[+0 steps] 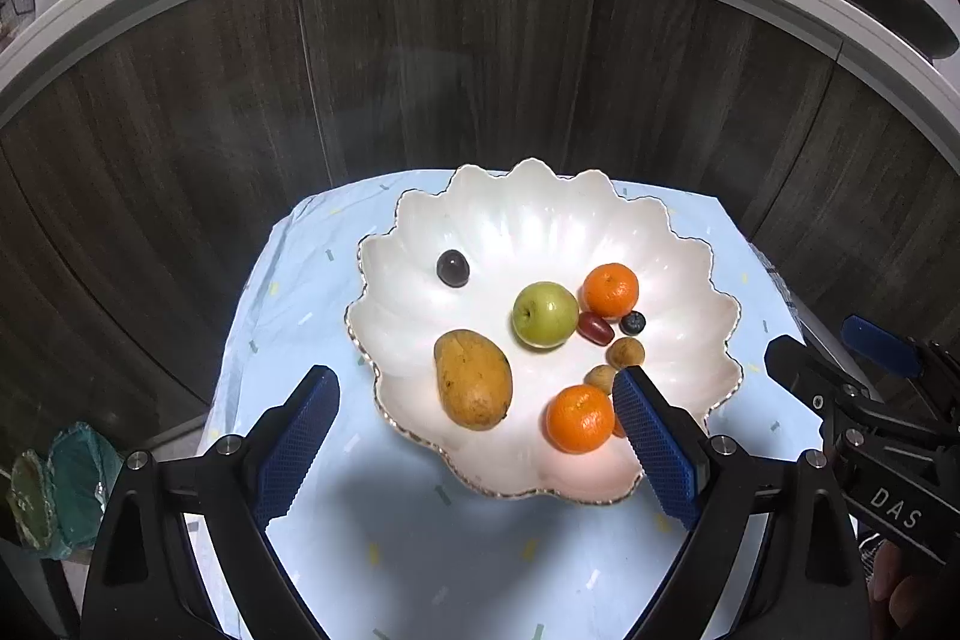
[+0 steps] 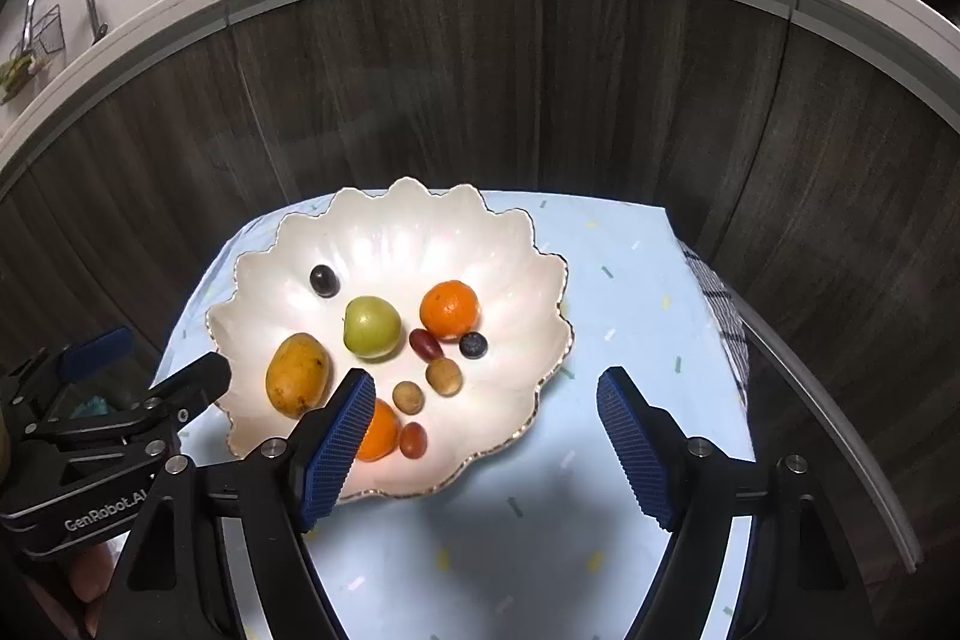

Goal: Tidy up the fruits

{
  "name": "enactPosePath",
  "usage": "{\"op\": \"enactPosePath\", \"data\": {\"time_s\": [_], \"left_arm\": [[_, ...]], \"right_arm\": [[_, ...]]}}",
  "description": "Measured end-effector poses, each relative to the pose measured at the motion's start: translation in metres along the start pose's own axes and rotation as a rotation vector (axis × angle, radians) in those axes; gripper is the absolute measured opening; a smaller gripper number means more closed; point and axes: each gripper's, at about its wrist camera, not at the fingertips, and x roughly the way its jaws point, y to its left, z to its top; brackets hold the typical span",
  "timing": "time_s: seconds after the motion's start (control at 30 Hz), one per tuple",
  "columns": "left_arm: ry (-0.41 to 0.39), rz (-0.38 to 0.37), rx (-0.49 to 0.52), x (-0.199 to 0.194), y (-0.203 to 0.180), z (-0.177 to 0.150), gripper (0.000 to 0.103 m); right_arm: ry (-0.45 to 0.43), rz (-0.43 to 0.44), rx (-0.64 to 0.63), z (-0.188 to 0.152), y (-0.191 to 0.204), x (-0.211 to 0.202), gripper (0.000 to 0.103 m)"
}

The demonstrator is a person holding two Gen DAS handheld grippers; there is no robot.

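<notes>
We had both tongs wide and empty, left tongs (image 1: 477, 409) nearest the mango (image 1: 473, 379), its long axis running away from us in the bowl (image 1: 690, 244); right tongs (image 2: 486, 400) hung beside.

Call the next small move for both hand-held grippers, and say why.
Probably pull both back and finish: every fruit visible, such as the yellow mango and green apple, already lies in the white scalloped bowl. The left hand-held gripper and right hand-held gripper are open and empty, and no fruit shows on the blue cloth.
</notes>
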Motion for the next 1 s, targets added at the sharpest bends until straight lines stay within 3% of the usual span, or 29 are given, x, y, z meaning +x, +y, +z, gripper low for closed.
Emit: {"op": "enactPosePath", "data": {"time_s": [0.63, 1.0], "left_arm": [[-0.008, 0.032, -0.022, -0.045, 0.009, -0.038, 0.093], [-0.063, 0.064, 0.001, -0.090, 0.014, -0.076, 0.093]], "right_arm": [[-0.032, -0.008, 0.036, -0.038, 0.002, -0.044, 0.077], [-0.068, 0.005, 0.058, -0.071, 0.007, -0.085, 0.077]]}}
